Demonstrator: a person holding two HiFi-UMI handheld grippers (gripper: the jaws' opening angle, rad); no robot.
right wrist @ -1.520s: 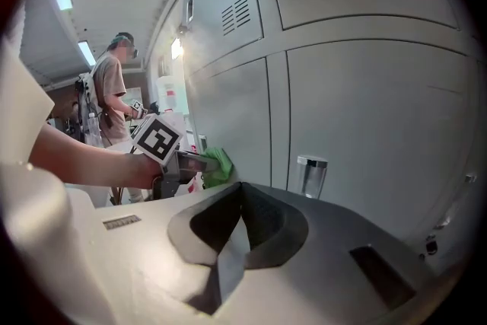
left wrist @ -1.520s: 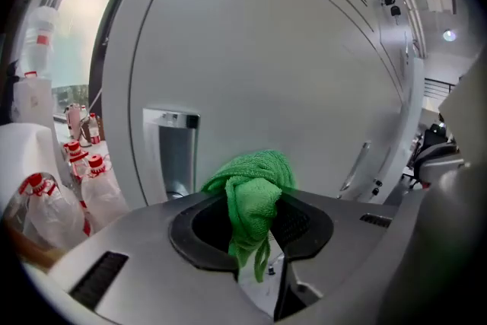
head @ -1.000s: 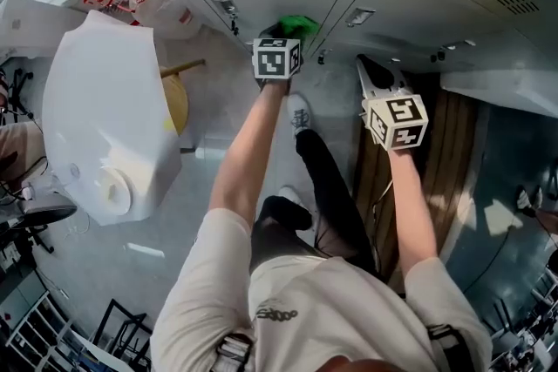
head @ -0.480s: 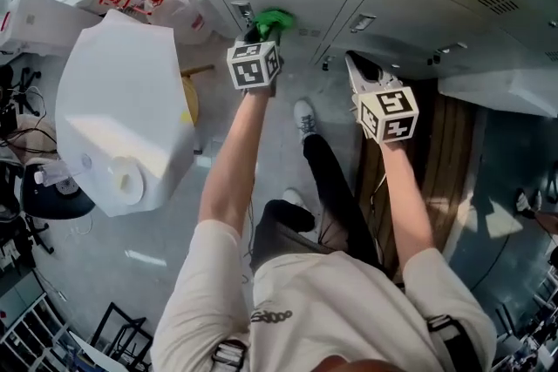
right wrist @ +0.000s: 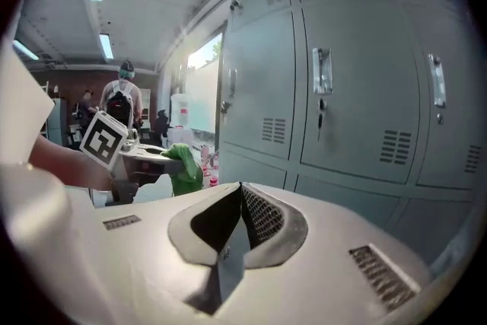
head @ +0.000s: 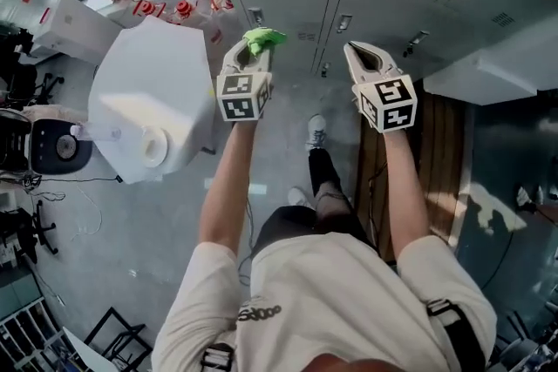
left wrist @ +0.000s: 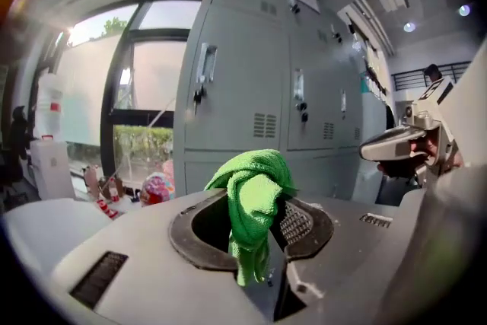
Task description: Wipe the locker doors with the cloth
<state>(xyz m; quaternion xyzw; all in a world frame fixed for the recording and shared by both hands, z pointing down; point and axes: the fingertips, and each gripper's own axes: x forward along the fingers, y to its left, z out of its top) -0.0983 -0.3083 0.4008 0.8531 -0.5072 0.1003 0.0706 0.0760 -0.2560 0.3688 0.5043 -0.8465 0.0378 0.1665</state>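
The left gripper [left wrist: 255, 218] is clamped on a green cloth [left wrist: 254, 190]. The cloth is bunched into a wad that stands up above the jaws, with a tail hanging down between them. It is held up in front of the grey lockers [left wrist: 245, 76], near the doors but not touching them. All the doors are closed, each with a handle and a vent.

The right gripper [right wrist: 242, 198] is held just beside the left one at about the same height. Its jaws are pressed together with nothing between them, and it also points at the lockers.

In the head view both arms reach forward over the grey floor [head: 166, 222], and a white tabletop [head: 144, 100] stands to the left. A window [left wrist: 141, 80] adjoins the lockers on the left. A person [right wrist: 122, 99] with a backpack stands far behind.
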